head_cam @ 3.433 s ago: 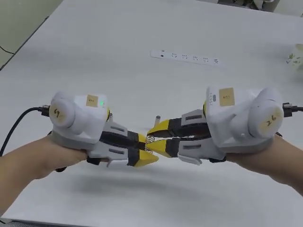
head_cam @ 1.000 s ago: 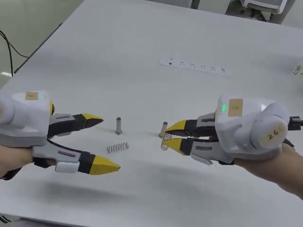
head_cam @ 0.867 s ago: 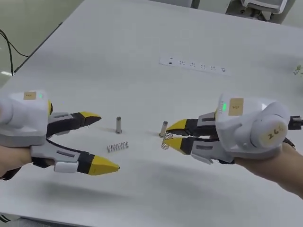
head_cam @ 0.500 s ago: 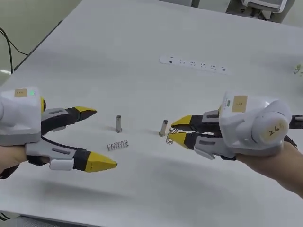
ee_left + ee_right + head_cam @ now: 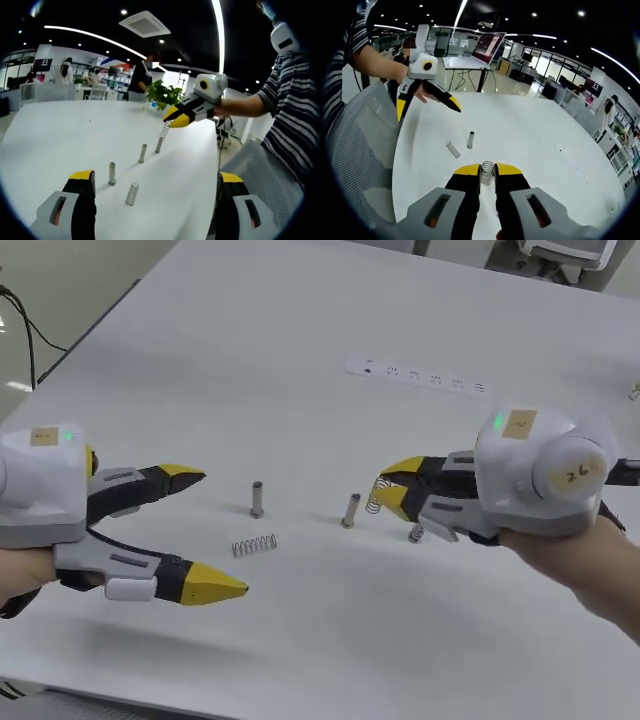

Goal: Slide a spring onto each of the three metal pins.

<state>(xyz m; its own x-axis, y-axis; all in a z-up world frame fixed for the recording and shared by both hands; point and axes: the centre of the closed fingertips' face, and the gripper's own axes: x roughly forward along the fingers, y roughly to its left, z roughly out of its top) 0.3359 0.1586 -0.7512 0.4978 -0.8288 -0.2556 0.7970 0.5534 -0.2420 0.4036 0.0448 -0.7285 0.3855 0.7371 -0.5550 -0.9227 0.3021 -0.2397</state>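
Pinching a coiled wire spring (image 5: 374,499) between yellow-tipped jaws, the right gripper (image 5: 388,486) sits right of centre in the head view, just up-right of the smooth cylindrical middle pin (image 5: 350,510). The third pin (image 5: 416,533) is partly hidden under its body. The left gripper (image 5: 208,532), lower left, is spread wide; a second spring (image 5: 253,544) lies flat on the matte white table (image 5: 300,360), just below the left pin (image 5: 257,499).

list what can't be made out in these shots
- Short metal pin by the right gripper: head view, gripper overlaps it; sprung or bare, unclear.
- Held silver coil spring: right gripper view, jaws hide most of it.
- White power strip: head view, markings too small.
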